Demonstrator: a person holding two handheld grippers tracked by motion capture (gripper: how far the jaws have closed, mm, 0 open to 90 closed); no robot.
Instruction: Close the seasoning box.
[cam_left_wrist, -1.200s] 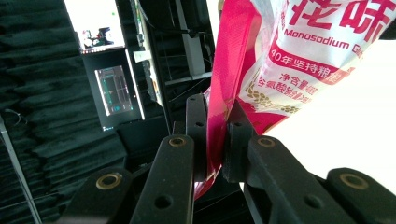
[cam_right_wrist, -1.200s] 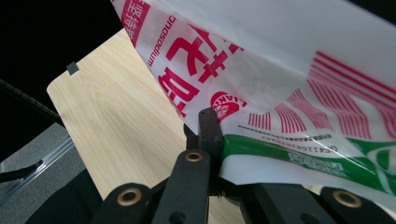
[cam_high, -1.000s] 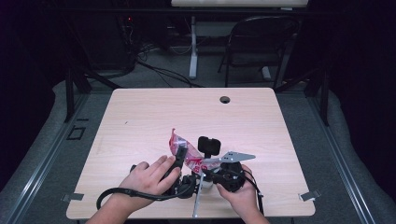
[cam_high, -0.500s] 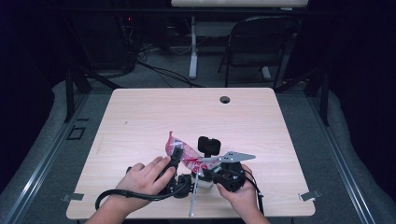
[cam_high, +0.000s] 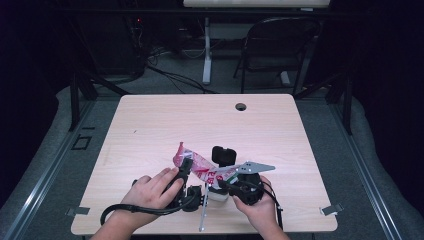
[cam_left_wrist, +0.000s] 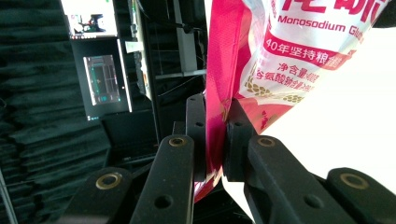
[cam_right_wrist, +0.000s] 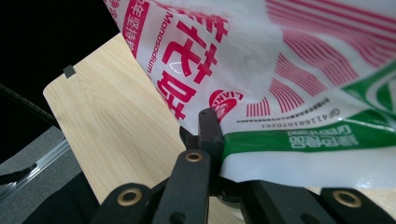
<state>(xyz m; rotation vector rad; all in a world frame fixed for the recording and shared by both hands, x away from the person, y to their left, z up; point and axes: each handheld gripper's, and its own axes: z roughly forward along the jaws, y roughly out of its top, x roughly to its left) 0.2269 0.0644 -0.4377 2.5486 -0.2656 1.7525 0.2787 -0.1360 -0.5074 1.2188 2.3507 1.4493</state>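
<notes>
The seasoning packet (cam_high: 200, 167), red, white and green, is being held just above the near middle of the wooden table (cam_high: 150, 125), stretched between both grippers. Its red edge is being pinched by the narrowed jaws of the left gripper (cam_left_wrist: 217, 135), and its white and green end is being clamped by the closed jaws of the right gripper (cam_right_wrist: 210, 140). A black block-like object (cam_high: 223, 155) is standing just behind the packet, close to the right gripper, and a round cable hole (cam_high: 241, 106) is seen well apart, near the far edge. A folding chair (cam_high: 275, 45) is standing beyond the table. The printed lettering on the packet, including "Monosodium", is being shown by the two gripper views, while in the high view it is too small to be read. The left hand (cam_high: 150, 192) and right hand (cam_high: 257, 205) are being shown by the high view.
</notes>
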